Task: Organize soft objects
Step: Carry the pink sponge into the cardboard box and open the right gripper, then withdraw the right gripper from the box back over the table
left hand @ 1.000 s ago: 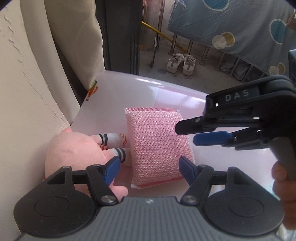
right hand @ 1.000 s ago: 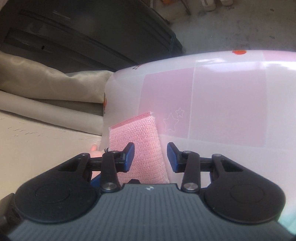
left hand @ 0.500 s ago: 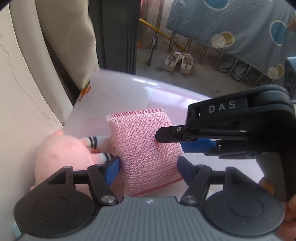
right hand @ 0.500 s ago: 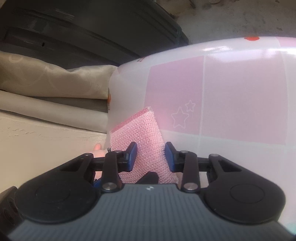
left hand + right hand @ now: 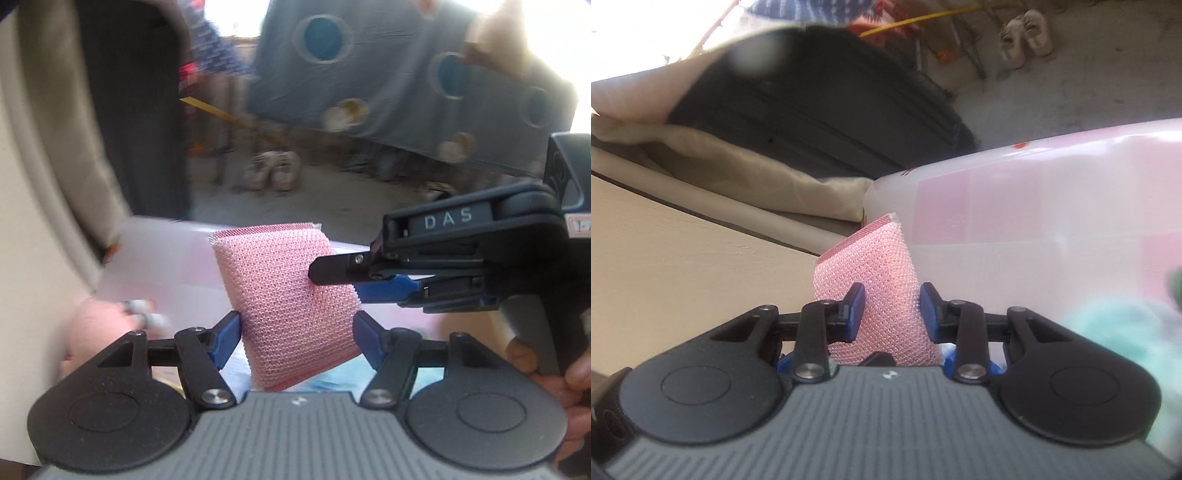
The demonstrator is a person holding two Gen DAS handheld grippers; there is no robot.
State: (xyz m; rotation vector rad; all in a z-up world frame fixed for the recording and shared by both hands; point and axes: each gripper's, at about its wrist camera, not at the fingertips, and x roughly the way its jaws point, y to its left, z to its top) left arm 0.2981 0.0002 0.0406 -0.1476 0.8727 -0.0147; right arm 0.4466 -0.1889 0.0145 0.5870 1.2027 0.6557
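A pink mesh sponge (image 5: 273, 266) hangs tilted in the air above the pink-and-white table (image 5: 166, 258). My left gripper (image 5: 297, 332) is shut on its lower part, one blue pad pressing each side edge. My right gripper (image 5: 336, 280) comes in from the right and is shut on the sponge's right edge, one finger above and one below. In the right wrist view the sponge (image 5: 871, 258) sits pinched between the pads of my right gripper (image 5: 892, 310). A pink plush toy (image 5: 99, 325) lies blurred on the table at lower left.
A beige cushion (image 5: 757, 184) and a dark frame (image 5: 831, 110) border the table (image 5: 1034, 206) on the left. A teal soft thing (image 5: 1108, 332) lies blurred at lower right. Shoes (image 5: 269, 173) and a blue spotted sheet (image 5: 388, 74) are beyond on the floor.
Both grippers closed on the pink sponge and lifted it off the table, tilting it. The plush toy stayed on the table and now sits lower in view.
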